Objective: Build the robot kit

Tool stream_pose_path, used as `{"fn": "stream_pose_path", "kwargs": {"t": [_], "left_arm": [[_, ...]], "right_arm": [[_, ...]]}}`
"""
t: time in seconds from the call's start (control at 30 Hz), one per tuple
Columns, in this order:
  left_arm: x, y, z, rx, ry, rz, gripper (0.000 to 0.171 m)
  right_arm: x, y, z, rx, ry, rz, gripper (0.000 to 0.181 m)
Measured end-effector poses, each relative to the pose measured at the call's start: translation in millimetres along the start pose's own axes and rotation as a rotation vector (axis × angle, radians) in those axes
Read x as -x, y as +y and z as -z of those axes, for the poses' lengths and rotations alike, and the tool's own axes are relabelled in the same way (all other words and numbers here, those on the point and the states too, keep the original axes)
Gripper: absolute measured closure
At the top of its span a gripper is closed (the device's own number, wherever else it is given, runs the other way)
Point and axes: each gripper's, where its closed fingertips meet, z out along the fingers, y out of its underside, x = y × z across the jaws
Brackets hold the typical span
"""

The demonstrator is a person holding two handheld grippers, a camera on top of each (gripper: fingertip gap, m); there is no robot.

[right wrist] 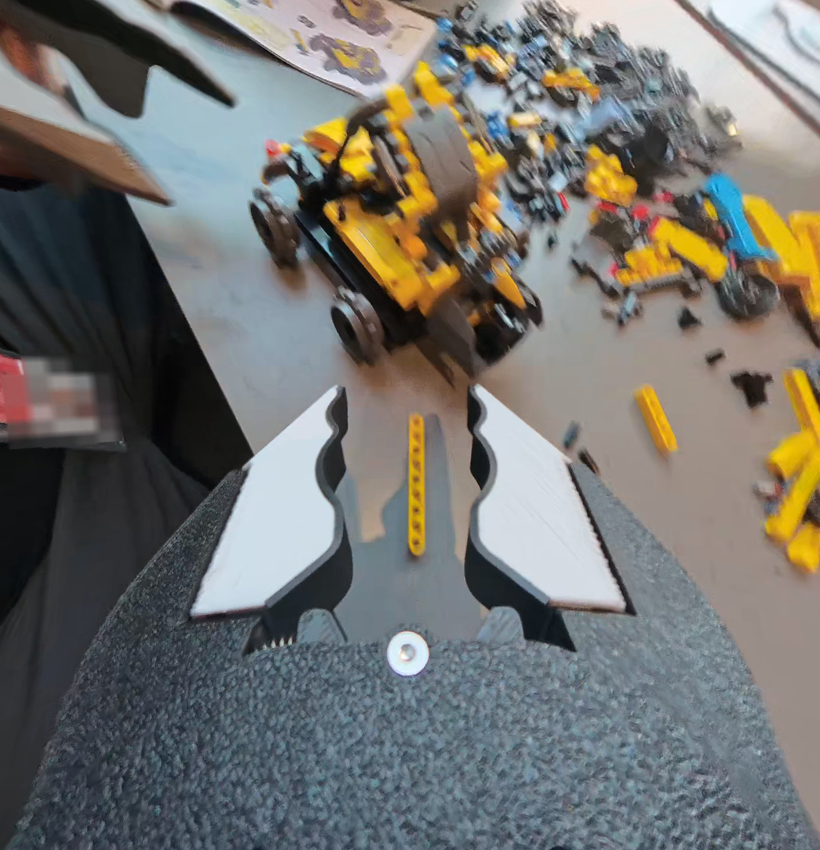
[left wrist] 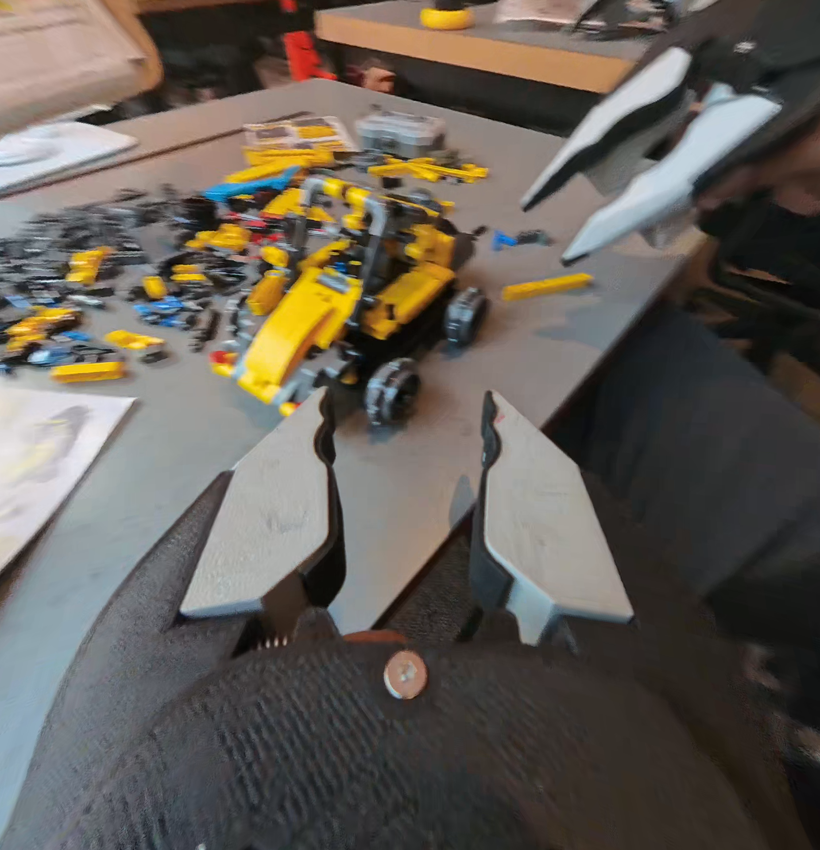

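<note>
A yellow and black brick-built vehicle [left wrist: 353, 294] with grey wheels stands on the grey table [left wrist: 445, 460], just ahead of my left gripper [left wrist: 407, 400], which is open and empty above the table's near edge. My right gripper [right wrist: 407, 393] is open and empty. A long yellow beam with holes [right wrist: 416, 483] lies flat on the table in line between its fingers, untouched. The vehicle [right wrist: 399, 221] stands just beyond it. The right gripper also shows in the left wrist view [left wrist: 546, 234], hovering over the beam [left wrist: 546, 286]. The left gripper [right wrist: 201, 152] shows in the right wrist view.
Several loose yellow, black and blue pieces [left wrist: 100, 285] lie spread left of the vehicle. An open instruction booklet [left wrist: 40, 469] lies near the left gripper, and a grey box [left wrist: 401, 133] stands at the back. Another yellow beam [right wrist: 656, 425] lies right. A person in dark clothing [right wrist: 77, 506] stands at the table edge.
</note>
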Motion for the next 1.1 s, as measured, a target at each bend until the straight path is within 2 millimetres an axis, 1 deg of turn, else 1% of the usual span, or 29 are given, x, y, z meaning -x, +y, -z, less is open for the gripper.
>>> {"fn": "stream_pose_path", "kwargs": {"t": [0.03,0.1,0.17,0.2,0.23,0.3,0.37,0.4,0.43,0.47,0.57,0.63,0.77,0.83,0.93,1.0,1.1], "left_arm": [[-12,3,0,0.015,0.071,0.007,0.111],[-29,7,-3,0.049,0.166,0.029,0.111],[-45,8,-10,0.089,0.258,0.023,0.114],[-50,8,-15,0.107,0.274,0.014,0.116],[-54,6,-21,0.119,0.276,-0.004,0.118],[-56,0,-36,0.126,0.248,-0.057,0.128],[-58,-5,-53,0.134,0.222,-0.086,0.148],[-61,-7,-61,0.141,0.221,-0.091,0.156],[-64,-8,-68,0.148,0.224,-0.096,0.159],[-66,-8,-75,0.157,0.225,-0.108,0.161],[-59,-2,-93,0.215,0.168,-0.146,0.167],[-59,0,-97,0.241,0.183,-0.128,0.171],[-55,-2,-102,0.259,0.187,-0.100,0.171],[-50,-4,-103,0.254,0.170,-0.111,0.171],[-35,-6,-105,0.250,0.107,-0.157,0.171],[-31,-7,-104,0.240,0.116,-0.159,0.171],[-27,-12,-99,0.194,0.163,-0.085,0.171]], "right_arm": [[-6,11,11,0.018,-0.001,-0.040,0.127],[-13,37,25,0.078,-0.009,-0.089,0.129],[-20,61,30,0.151,0.014,-0.100,0.129],[-19,68,29,0.169,0.005,-0.105,0.130],[-15,70,27,0.168,-0.013,-0.113,0.131],[-7,70,20,0.155,-0.046,-0.119,0.132],[-3,72,12,0.164,-0.059,-0.103,0.138],[0,73,8,0.167,-0.071,-0.095,0.142],[3,69,7,0.145,-0.096,-0.100,0.156],[4,69,6,0.146,-0.105,-0.093,0.171],[7,68,5,0.141,-0.121,-0.062,0.174],[8,68,6,0.141,-0.119,-0.035,0.174],[9,67,5,0.134,-0.135,-0.007,0.174],[13,65,3,0.131,-0.163,-0.001,0.174],[16,63,1,0.140,-0.177,0.035,0.174],[14,63,2,0.156,-0.174,0.049,0.174],[6,66,3,0.178,-0.145,0.040,0.171]]}}
